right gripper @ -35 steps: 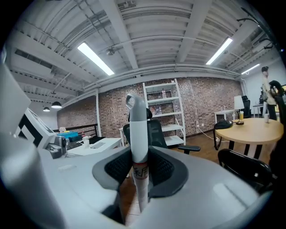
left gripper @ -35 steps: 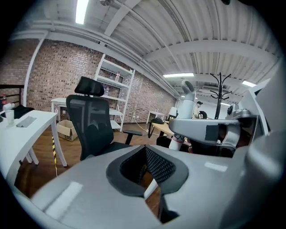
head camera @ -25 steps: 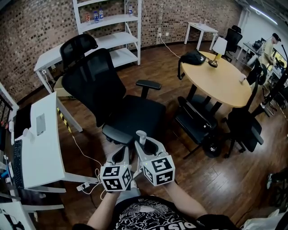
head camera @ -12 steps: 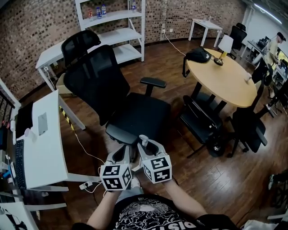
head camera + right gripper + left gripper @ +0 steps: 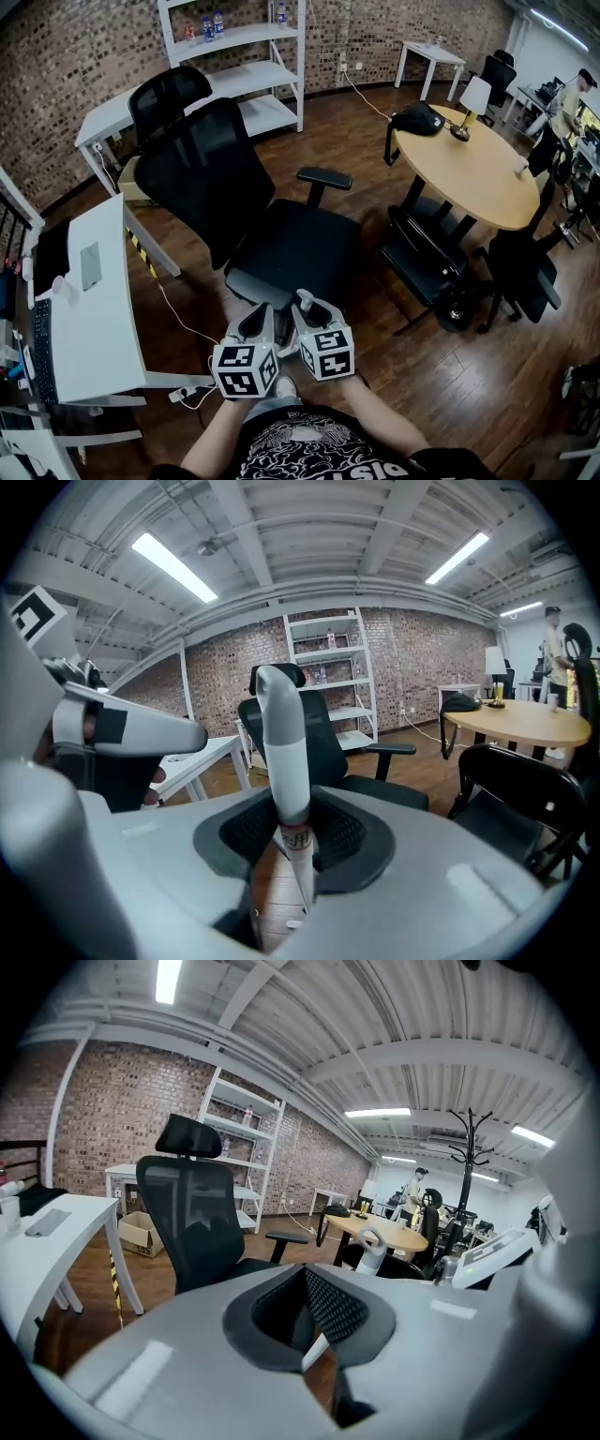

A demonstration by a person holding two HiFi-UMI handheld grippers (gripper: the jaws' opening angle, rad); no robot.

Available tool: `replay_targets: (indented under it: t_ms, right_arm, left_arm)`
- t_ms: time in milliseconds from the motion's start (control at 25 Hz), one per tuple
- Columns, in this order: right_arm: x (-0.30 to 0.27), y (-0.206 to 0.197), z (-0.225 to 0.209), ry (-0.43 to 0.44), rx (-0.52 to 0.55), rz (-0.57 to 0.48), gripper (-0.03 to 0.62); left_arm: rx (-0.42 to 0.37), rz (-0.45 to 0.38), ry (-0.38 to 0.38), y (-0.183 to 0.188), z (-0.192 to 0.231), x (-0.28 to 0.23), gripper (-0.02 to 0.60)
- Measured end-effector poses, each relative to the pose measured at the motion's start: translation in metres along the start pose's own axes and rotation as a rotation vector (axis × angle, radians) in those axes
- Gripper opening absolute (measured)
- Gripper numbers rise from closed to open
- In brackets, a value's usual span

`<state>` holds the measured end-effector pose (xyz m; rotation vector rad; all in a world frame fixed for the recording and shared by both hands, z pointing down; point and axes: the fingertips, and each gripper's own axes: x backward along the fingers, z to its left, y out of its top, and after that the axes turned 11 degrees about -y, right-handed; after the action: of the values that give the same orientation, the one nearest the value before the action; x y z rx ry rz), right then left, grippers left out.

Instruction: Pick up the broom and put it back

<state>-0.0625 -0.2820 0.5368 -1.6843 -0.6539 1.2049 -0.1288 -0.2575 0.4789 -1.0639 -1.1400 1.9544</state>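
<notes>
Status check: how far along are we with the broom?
Done: the pick-up, it seems; the right gripper is closed on the broom handle, upright between its fingers. In hand: the broom is held in front of the black office chair. Left: putting it back; no storage spot is evident in view.

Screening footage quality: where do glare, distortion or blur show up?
Head view: fisheye curves the red brick wall, evenly lit. Left gripper view: white ceiling strip light blown out, dark round vignette. Right gripper view: grey-white broom handle sharp, bright ceiling tubes glare.
</notes>
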Motion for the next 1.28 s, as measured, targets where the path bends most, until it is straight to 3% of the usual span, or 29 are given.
replay_targets:
  t_ms: [440, 1280]
  right_arm:
    - [-0.038, -0.024, 0.0, -0.033, 0.004, 0.056, 0.1]
    - [-0.089, -0.009, -0.032, -0.125, -0.066, 0.026, 0.101]
  left_arm:
    - [-0.005, 0.001, -0.014, 0.009, 0.024, -0.012, 0.005]
    - [-0.035, 0.06, -0.109, 0.01, 0.035, -0.055, 0.005]
